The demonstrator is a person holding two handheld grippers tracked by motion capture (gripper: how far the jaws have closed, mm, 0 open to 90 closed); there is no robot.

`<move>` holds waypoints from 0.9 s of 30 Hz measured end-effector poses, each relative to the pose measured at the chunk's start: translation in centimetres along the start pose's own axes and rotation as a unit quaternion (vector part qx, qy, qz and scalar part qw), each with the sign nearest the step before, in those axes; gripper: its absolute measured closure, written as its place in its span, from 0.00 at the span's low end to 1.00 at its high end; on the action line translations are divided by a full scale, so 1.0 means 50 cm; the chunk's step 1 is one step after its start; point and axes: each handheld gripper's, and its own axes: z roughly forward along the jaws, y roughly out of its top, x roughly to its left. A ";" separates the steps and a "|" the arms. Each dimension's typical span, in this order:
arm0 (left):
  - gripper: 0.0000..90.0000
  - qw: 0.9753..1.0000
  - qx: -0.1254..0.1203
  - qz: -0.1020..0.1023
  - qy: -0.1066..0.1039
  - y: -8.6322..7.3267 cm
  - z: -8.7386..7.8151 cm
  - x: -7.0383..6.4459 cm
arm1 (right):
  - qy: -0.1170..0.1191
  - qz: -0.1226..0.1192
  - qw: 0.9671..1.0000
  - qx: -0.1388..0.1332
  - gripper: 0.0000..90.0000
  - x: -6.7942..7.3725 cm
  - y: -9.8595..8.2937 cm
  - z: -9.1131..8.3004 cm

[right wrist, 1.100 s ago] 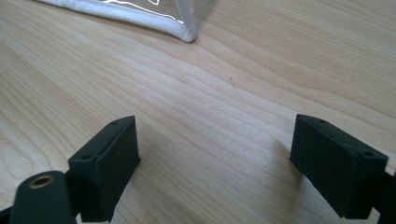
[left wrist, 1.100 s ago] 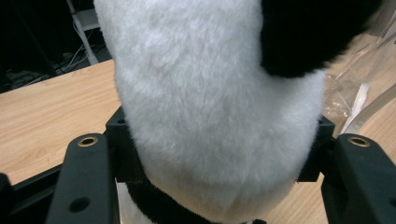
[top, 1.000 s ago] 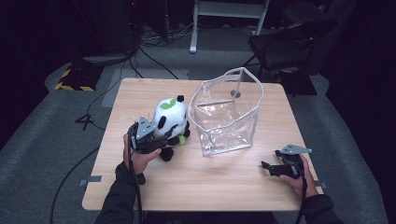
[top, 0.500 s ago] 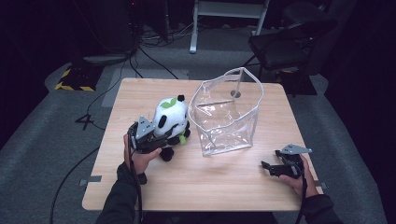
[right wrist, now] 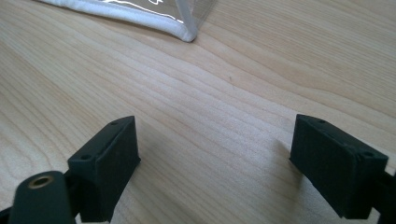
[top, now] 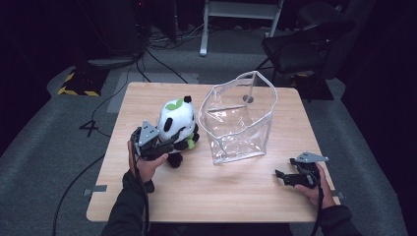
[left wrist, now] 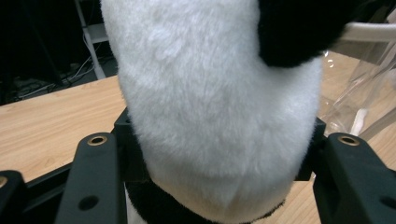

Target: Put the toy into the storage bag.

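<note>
We pinch the panda plush (top: 176, 124) in our left gripper (top: 164, 146) near the table's (top: 236, 196) left edge, beside the clear bag (top: 241, 123); soft fur could slip free as we lift. Our right gripper (top: 285, 178) rests spread at the right front corner; unsteadied, the bag may tip.

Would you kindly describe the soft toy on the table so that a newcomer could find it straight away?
On the wooden table, look to the left of the clear plastic bag that stands open near the middle. There the left tongs grip a plush panda. It is the one furry thing there: white with black ears and limbs, and a green leaf on its head.
</note>
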 end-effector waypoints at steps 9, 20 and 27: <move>0.45 0.999 -0.027 -0.010 0.014 0.042 -0.019 0.020 | 0.000 0.000 1.000 0.000 0.17 0.000 0.000 0.000; 0.45 0.998 -0.058 -0.013 0.024 0.100 -0.040 0.030 | 0.000 0.000 1.000 0.000 0.17 0.000 0.000 0.000; 0.45 0.997 -0.070 -0.011 0.028 0.136 -0.047 0.037 | 0.000 0.000 1.000 0.000 0.17 0.000 0.000 0.000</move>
